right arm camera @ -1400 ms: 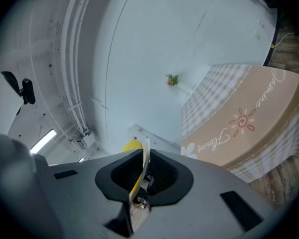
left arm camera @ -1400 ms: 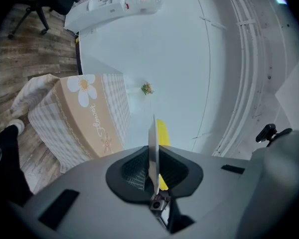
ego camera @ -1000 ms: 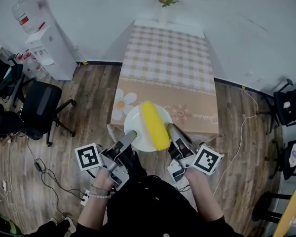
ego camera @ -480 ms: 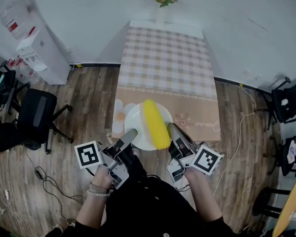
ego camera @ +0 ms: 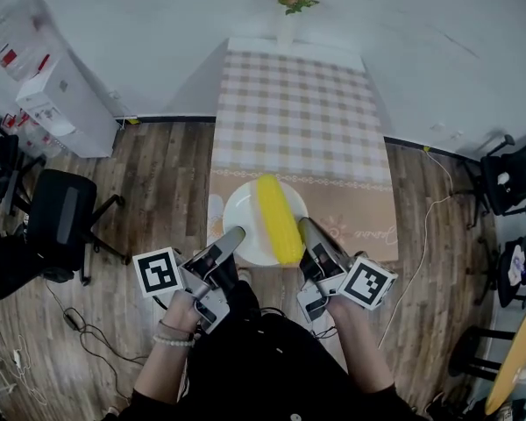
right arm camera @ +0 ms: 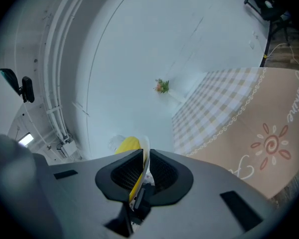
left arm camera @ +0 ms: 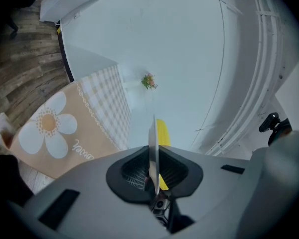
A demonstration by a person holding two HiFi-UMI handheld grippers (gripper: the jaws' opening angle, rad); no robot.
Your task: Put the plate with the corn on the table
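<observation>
A white plate carries a yellow corn cob and hangs in the air over the near end of the table. My left gripper is shut on the plate's left rim, my right gripper on its right rim. In the left gripper view the plate shows edge-on between the dark pads, with the corn behind it. The right gripper view also has the plate rim pinched between the jaws, the corn to its left.
The table wears a checked cloth with a tan flowered skirt; a vase of flowers stands at its far end by the wall. A water dispenser and office chairs are at left, more chairs at right.
The view has crept forward: the table sits closer and lower in the head view. The plate with the corn stays gripped by both grippers, now a little nearer the tabletop's front edge.
</observation>
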